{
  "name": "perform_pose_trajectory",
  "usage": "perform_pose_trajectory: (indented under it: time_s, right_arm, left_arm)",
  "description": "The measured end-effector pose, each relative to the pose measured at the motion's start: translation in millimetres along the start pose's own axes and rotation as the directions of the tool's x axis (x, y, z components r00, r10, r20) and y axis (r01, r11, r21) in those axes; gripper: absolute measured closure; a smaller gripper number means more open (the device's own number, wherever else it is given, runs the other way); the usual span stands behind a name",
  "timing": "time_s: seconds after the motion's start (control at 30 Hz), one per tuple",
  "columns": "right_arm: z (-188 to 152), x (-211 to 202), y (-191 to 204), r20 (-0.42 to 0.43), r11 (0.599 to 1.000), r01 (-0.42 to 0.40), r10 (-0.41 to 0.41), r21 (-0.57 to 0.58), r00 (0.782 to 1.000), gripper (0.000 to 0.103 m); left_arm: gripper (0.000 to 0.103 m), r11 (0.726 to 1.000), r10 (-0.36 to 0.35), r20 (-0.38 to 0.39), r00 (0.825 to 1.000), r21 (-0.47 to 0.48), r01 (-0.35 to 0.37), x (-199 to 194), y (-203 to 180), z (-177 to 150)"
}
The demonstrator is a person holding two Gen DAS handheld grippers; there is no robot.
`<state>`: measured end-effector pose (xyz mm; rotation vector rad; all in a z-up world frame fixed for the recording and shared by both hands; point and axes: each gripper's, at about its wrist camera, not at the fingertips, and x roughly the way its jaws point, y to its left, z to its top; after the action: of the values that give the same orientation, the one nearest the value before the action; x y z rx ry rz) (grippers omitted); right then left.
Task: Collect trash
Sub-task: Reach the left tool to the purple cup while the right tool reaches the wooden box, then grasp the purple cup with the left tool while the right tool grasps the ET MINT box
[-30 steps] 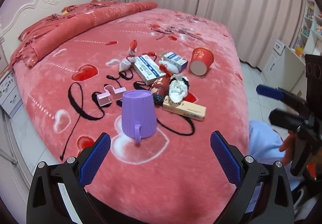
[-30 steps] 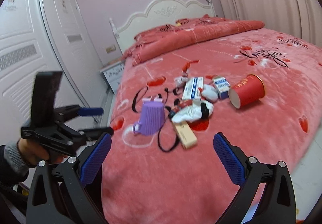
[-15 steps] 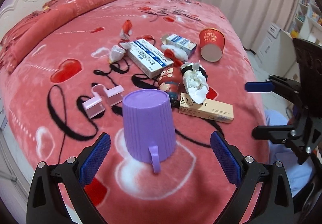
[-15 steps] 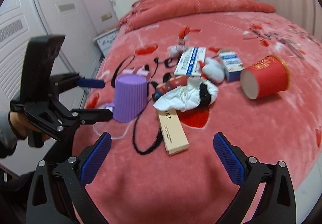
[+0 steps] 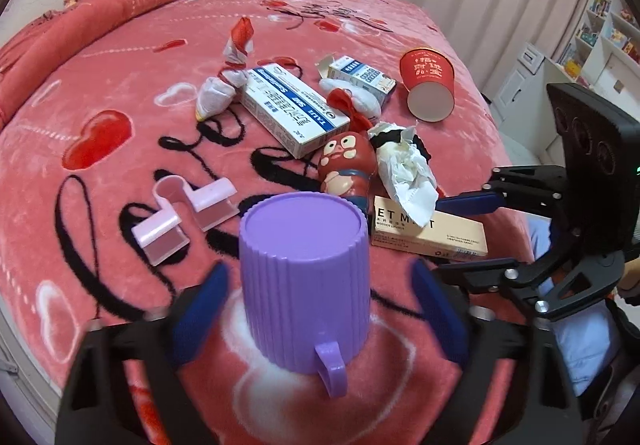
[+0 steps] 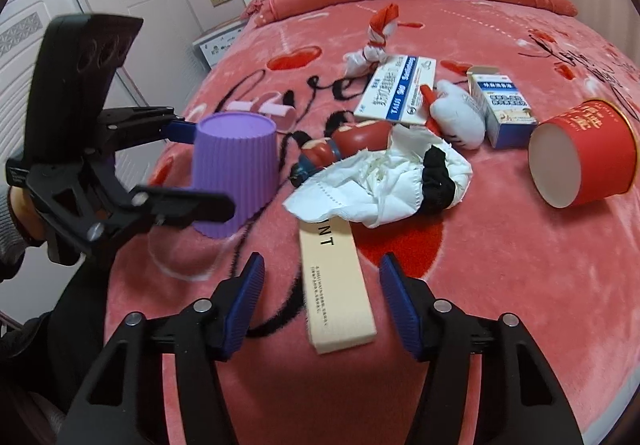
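- My left hand-held gripper (image 5: 316, 309) had closed in around the upturned purple cup (image 5: 306, 281) on the bed (image 5: 120, 93), pads apparently not yet touching.
- My right hand-held gripper (image 6: 322, 303) had narrowed, empty, over the beige box (image 6: 336, 289); trash remained uncollected.

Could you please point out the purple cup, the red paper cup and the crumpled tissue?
purple cup (image 5: 308, 277), left wrist view, ribbed side wall.
red paper cup (image 6: 592, 149), right wrist view, outer red wall.
crumpled tissue (image 6: 360, 181), right wrist view, white middle folds.

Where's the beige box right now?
The beige box lies flat on the bed, straight ahead between the open right claw's fingers, its far end tucked under the crumpled tissue, right of the upside-down purple cup.
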<state>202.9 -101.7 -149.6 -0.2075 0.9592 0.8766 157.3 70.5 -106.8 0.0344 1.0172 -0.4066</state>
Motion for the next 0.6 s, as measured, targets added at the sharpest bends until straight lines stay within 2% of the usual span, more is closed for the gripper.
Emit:
perform_pose_trajectory:
  time_s: [0.07,0.13,0.2,0.33,0.47,0.6]
  right_arm:
    - [1.4,3.8,-1.3,-0.004,1.000,-0.003,0.003,0.001,1.000,0.048]
    - [1.9,6.0,-2.6,-0.011,1.000,0.004,-0.004,0.001,1.000,0.062]
    - [1.9,8.5,-3.2,-0.022,1.000,0.013,-0.013,-0.008,1.000,0.068]
    - [-1.1,12.5,-4.7,-0.025,1.000,0.025,-0.025,-0.012,0.999,0.075]
    - [-2.6,11.9,-3.6,-0.010,0.999,0.032,-0.032,-0.025,0.999,0.076]
    - [-2.4,4.2,-1.9,-0.005,1.000,-0.006,0.005,-0.004,1.000,0.076]
  left_arm:
    - [0.022,1.000,0.012,-0.010,1.000,0.013,-0.012,5.6,-0.5,1.1]
    - [0.026,1.000,0.002,-0.015,1.000,0.009,-0.002,8.4,0.8,0.0]
    - [0.031,1.000,0.005,-0.019,1.000,0.001,-0.005,11.0,3.0,-0.3]
    - [0.035,1.000,0.002,-0.017,1.000,-0.015,-0.002,13.9,6.3,-1.2]
    - [0.035,1.000,0.001,-0.013,1.000,-0.013,-0.001,11.1,6.3,-2.4]
    - [0.035,1.000,-0.005,-0.010,1.000,-0.023,0.005,0.6,6.3,-5.0]
